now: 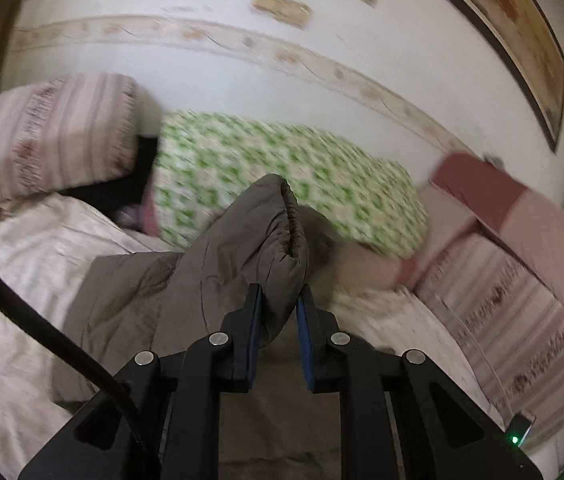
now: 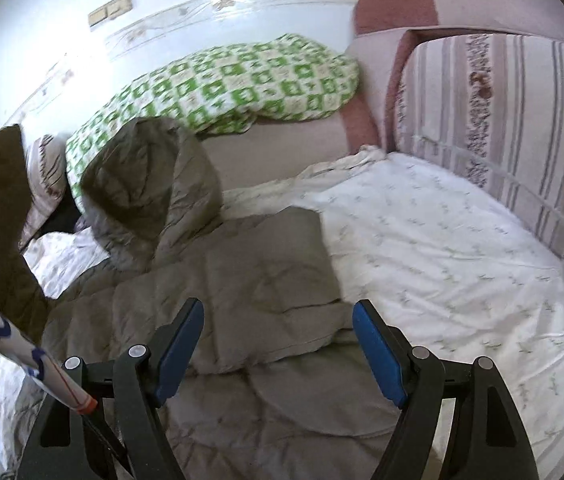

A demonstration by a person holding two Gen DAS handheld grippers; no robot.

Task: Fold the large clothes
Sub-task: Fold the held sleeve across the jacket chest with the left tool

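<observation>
A grey-brown padded jacket [image 2: 242,280] lies spread on the white bed sheet [image 2: 441,248]. My left gripper [image 1: 279,292] is shut on the jacket's sleeve [image 1: 258,240] near its elastic cuff and holds it lifted above the bed. In the right wrist view the raised sleeve [image 2: 150,184] stands up at the left over the jacket body. My right gripper [image 2: 278,312] is open and empty, hovering just above the jacket's folded lower part.
A green-and-white checked bundle [image 1: 282,176] lies along the wall behind the jacket. Striped pink pillows [image 1: 42,136] sit at the left, and a striped cushion [image 2: 501,120] and reddish headboard cover [image 2: 401,12] at the right. A black cable [image 1: 42,328] crosses the left wrist view.
</observation>
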